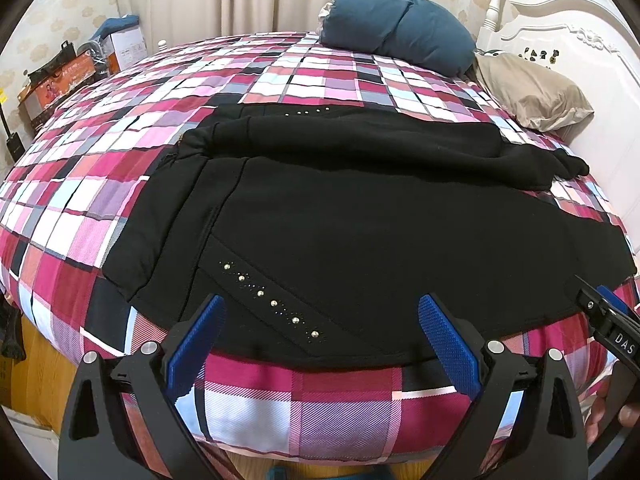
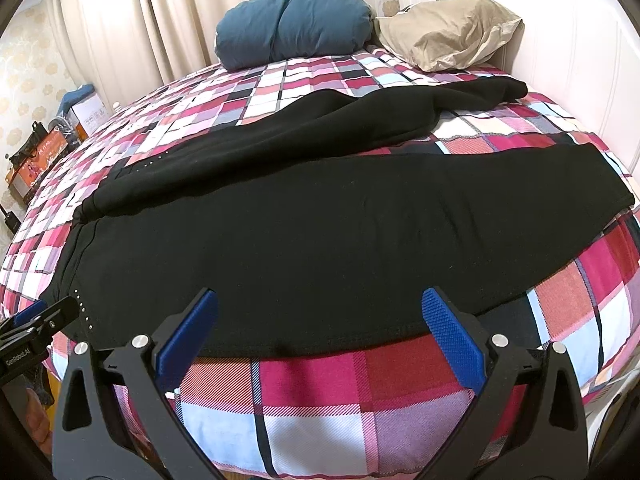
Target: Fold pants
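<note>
One pair of black pants [image 1: 340,216] lies spread across the near part of a bed [image 1: 120,184] covered in a pink, red, white and black checked sheet, with its near edge running along the near side of the mattress. The waist end is to the left and the two legs reach to the right; the near leg lies flat, while the far leg [image 2: 360,120] is bunched and rumpled, ending close to the white headboard [image 1: 560,28] on the right. A slanted row of small metal studs [image 1: 272,302] shows on the near left of the pants, and a second short row sits on the far side. Two pillows rest at the far right of the bed: one blue pillow [image 2: 292,26] and one beige pillow [image 2: 452,32], touching each other and well apart from the near leg. Cream curtains [image 2: 160,16] hang behind the bed, and a few boxes [image 1: 60,80] stand at the far left beside it. Nothing lies on top of the pants. The left gripper [image 1: 320,344] hovers at the near edge over the studded part, its blue fingers spread wide and holding nothing. The right gripper [image 2: 320,340] hovers at the near edge over the near leg, likewise spread wide and empty. Each gripper appears at the margin of the other's view.
</note>
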`<state>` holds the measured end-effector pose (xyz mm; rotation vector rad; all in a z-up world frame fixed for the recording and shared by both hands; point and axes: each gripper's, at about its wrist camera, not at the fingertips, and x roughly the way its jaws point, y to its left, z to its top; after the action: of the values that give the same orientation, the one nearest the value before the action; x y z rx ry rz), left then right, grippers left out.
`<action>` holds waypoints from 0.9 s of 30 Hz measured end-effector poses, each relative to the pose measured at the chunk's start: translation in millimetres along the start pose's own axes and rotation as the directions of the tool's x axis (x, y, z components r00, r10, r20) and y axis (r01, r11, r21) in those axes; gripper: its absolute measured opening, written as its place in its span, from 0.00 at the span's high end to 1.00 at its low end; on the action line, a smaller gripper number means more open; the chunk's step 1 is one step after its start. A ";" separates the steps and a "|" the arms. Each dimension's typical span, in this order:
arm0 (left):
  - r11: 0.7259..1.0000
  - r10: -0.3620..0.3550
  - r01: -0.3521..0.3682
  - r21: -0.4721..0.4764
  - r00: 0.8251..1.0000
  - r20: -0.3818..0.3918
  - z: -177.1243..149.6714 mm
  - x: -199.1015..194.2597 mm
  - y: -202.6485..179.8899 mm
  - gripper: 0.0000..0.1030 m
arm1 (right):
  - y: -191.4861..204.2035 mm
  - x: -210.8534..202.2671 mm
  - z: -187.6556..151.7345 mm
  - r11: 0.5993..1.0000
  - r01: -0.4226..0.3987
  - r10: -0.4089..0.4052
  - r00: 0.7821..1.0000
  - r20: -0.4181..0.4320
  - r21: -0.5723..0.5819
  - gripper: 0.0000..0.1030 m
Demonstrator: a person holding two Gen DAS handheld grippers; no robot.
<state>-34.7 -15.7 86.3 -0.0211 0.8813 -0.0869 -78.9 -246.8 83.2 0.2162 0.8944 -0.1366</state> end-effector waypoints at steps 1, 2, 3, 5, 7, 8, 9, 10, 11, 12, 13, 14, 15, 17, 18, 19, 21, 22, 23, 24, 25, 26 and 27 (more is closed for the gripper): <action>1.000 -0.001 0.001 0.000 1.000 -0.001 -0.5 -0.4 -0.5 0.06 | 0.3 -0.1 -0.7 1.000 0.000 0.000 1.000 0.000 0.000 0.02; 1.000 0.000 0.000 0.000 1.000 -0.001 -0.4 0.1 -0.6 0.06 | 0.2 0.2 -0.4 1.000 -0.001 0.001 1.000 0.000 0.000 0.02; 1.000 0.002 -0.002 0.001 1.000 -0.001 -0.9 0.2 -1.2 0.06 | 0.2 0.4 -0.6 1.000 -0.001 0.001 1.000 -0.002 0.000 0.02; 1.000 0.001 -0.001 0.004 1.000 -0.003 -1.9 1.4 -1.6 0.06 | 0.3 0.9 0.3 1.000 -0.001 0.001 1.000 -0.002 0.000 0.02; 1.000 0.002 -0.002 0.006 1.000 -0.004 -2.6 1.6 -2.3 0.06 | 0.6 1.3 0.0 1.000 0.000 0.000 1.000 -0.003 -0.001 0.02; 1.000 0.001 -0.001 0.007 1.000 -0.004 -3.1 1.6 -2.5 0.06 | 0.8 1.6 -0.2 1.000 0.000 0.000 1.000 -0.004 -0.001 0.02; 1.000 0.001 -0.001 0.009 1.000 -0.004 -3.5 2.5 -3.1 0.06 | 1.3 2.8 0.3 1.000 0.000 0.000 1.000 -0.005 -0.002 0.02; 1.000 0.002 -0.002 0.008 1.000 -0.004 -3.7 2.4 -3.6 0.06 | 1.6 3.5 0.2 1.000 0.000 0.000 1.000 -0.007 -0.002 0.02; 1.000 0.002 -0.002 0.009 1.000 -0.005 -3.8 2.4 -3.8 0.06 | 1.7 4.6 0.8 1.000 -0.001 0.001 1.000 -0.008 -0.001 0.02; 1.000 0.002 -0.002 0.008 1.000 -0.005 -4.2 2.4 -4.0 0.06 | 1.8 5.5 0.9 1.000 -0.001 0.001 1.000 -0.011 -0.001 0.02; 1.000 0.002 -0.002 0.009 1.000 -0.005 -4.7 3.4 -5.3 0.06 | 2.0 6.2 0.7 1.000 -0.002 0.001 1.000 -0.013 -0.001 0.02; 1.000 0.002 -0.002 0.009 1.000 -0.007 -5.0 4.6 -6.6 0.06 | 2.0 6.5 1.1 1.000 -0.002 0.002 1.000 -0.014 -0.001 0.02; 1.000 0.002 -0.002 0.010 1.000 -0.008 -5.6 5.5 -7.2 0.06 | 2.0 6.9 1.2 1.000 -0.002 0.002 1.000 -0.016 -0.002 0.02; 1.000 0.000 0.000 0.011 1.000 -0.014 -3.5 8.8 -8.0 0.06 | 3.0 8.2 1.8 1.000 -0.003 0.003 1.000 -0.020 -0.003 0.02; 1.000 -0.001 0.002 0.013 1.000 -0.016 -2.9 10.0 -8.4 0.06 | 3.4 8.5 2.0 1.000 -0.003 0.003 1.000 -0.020 -0.003 0.02; 1.000 -0.006 0.007 0.014 1.000 -0.021 -1.0 10.5 -7.4 0.06 | 2.4 8.6 2.7 1.000 -0.003 0.003 1.000 -0.020 -0.003 0.02; 0.999 -0.033 0.034 0.019 0.999 -0.030 2.0 13.1 -5.0 0.06 | 2.9 9.2 2.9 1.000 -0.003 0.003 1.000 -0.022 -0.005 0.02; 0.998 -0.056 0.056 0.014 0.998 -0.040 4.2 16.2 -1.8 0.06 | 2.8 10.2 3.3 1.000 -0.003 0.003 1.000 -0.022 -0.006 0.02; 0.997 -0.082 0.082 0.000 0.995 -0.048 5.7 17.8 0.9 0.06 | 3.0 10.9 3.9 1.000 -0.003 0.003 1.000 -0.023 -0.006 0.02; 0.994 -0.111 0.110 -0.018 0.992 -0.061 7.8 20.1 4.7 0.06 | 3.0 12.0 4.6 1.000 -0.002 0.002 1.000 -0.024 -0.005 0.02; 0.990 -0.142 0.140 -0.033 0.986 -0.085 12.5 24.5 9.5 0.06 | 3.0 12.2 4.8 1.000 -0.002 0.002 1.000 -0.026 -0.005 0.02; 0.987 -0.162 0.158 -0.040 0.981 -0.108 16.7 29.6 13.9 0.06 | 3.0 13.5 6.2 1.000 -0.002 0.002 1.000 -0.028 -0.006 0.02; 0.985 -0.171 0.166 -0.047 0.976 -0.135 21.2 35.9 19.8 0.06 | 3.0 14.7 7.4 1.000 -0.003 0.003 1.000 -0.030 -0.008 0.02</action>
<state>5.7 0.6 71.0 -0.1246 1.0188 -0.2337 -63.5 -246.1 76.6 0.2129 0.9244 -0.1270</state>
